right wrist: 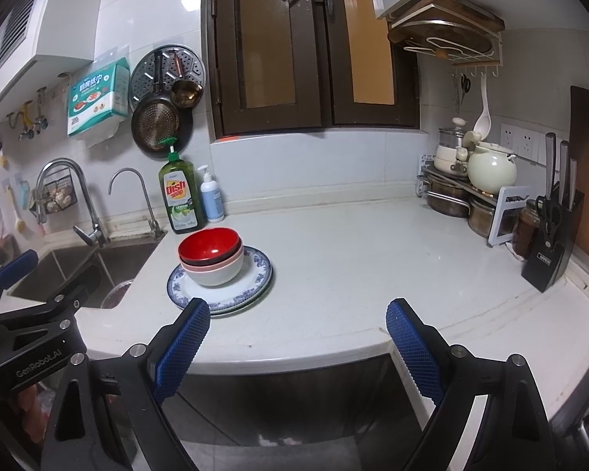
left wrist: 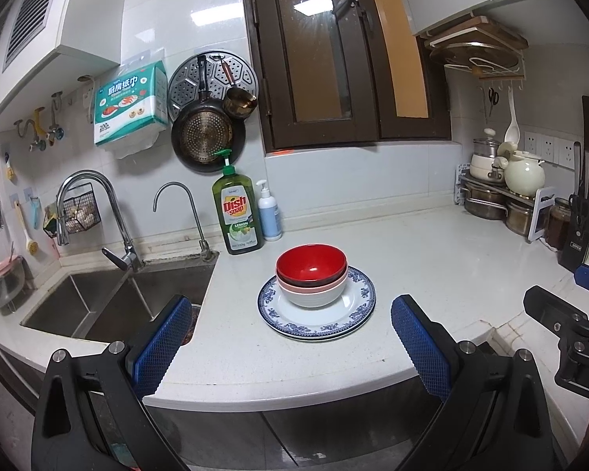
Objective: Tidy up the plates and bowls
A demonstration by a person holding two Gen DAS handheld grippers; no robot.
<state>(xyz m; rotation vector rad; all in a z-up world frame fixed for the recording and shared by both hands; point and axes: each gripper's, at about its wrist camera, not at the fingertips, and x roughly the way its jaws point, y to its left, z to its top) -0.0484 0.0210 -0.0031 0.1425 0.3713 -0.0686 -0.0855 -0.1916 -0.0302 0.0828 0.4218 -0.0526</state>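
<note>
A: Where are the grippers?

B: Both hang off the front edge of the counter (left wrist: 432, 243), level and pointing at the back wall. The left gripper (left wrist: 290, 333) has its jaws wide apart with nothing between them. The right gripper (right wrist: 298, 337) is the same: jaws spread, nothing held.

A: And the dishes?

B: One stack. The red bowl (left wrist: 311, 263) sits nested on top of a pink bowl (left wrist: 314, 288), which sits in a white bowl (left wrist: 314, 298); a dark rim shows just under the red one. The bowls stand on the blue-patterned plate (left wrist: 353, 306), toward its far left side, and another plate rim shows beneath it.

A: Relative to the jaws?

B: In the left wrist view the stack is ahead of the gap, between the two fingers and apart from both. In the right wrist view it lies ahead and to the left, and the left finger (right wrist: 184, 337) overlaps the plate's (right wrist: 255, 274) near rim in the picture; whether it touches, I cannot tell.

A: Anything else near?

B: The sink (left wrist: 110, 302) is beyond the left gripper's left finger, with the dish soap bottle (left wrist: 237, 212) behind the stack. The knife block (right wrist: 549, 235) stands far right of the right gripper.
</note>
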